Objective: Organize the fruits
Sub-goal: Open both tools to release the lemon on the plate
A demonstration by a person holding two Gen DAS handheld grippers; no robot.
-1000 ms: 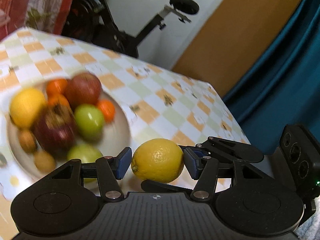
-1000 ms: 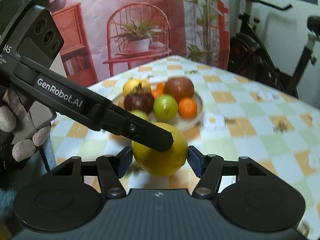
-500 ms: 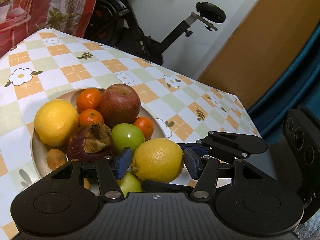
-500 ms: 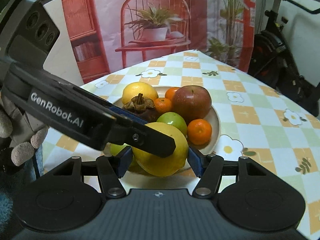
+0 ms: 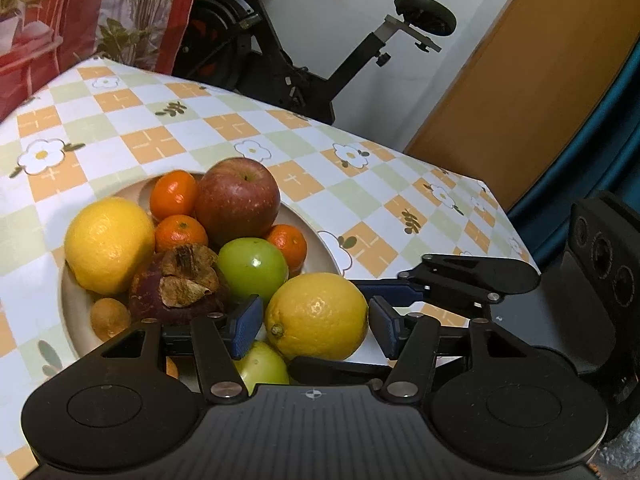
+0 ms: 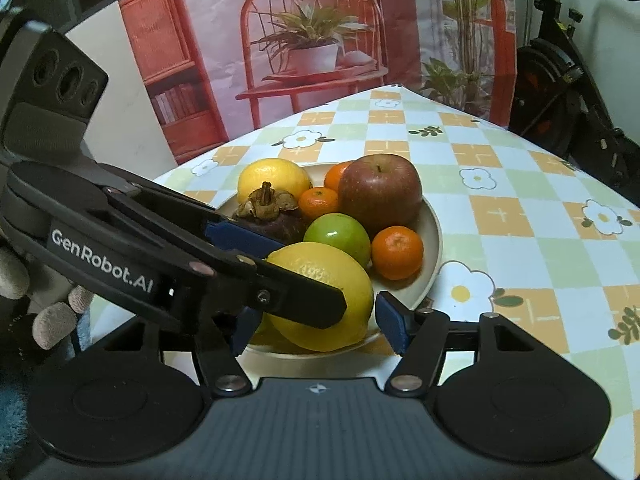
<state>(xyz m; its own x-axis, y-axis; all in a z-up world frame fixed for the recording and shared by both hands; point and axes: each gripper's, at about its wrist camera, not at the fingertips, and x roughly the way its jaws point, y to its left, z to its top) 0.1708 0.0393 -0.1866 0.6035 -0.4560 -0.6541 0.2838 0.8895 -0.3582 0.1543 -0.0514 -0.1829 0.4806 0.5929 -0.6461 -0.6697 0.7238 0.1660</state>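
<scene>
As both pairs of jaws have just been opening, the lemon (image 5: 316, 316) sits loose between left gripper (image 5: 316, 325) and right gripper (image 6: 318, 324), on the plate's (image 6: 434, 236) near rim (a release, I judge).

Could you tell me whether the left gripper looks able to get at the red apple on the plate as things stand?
Probably not directly. The left gripper, whose jaws have just been opening, has the lemon between them, and the green apple sits in front of the red apple.
</scene>
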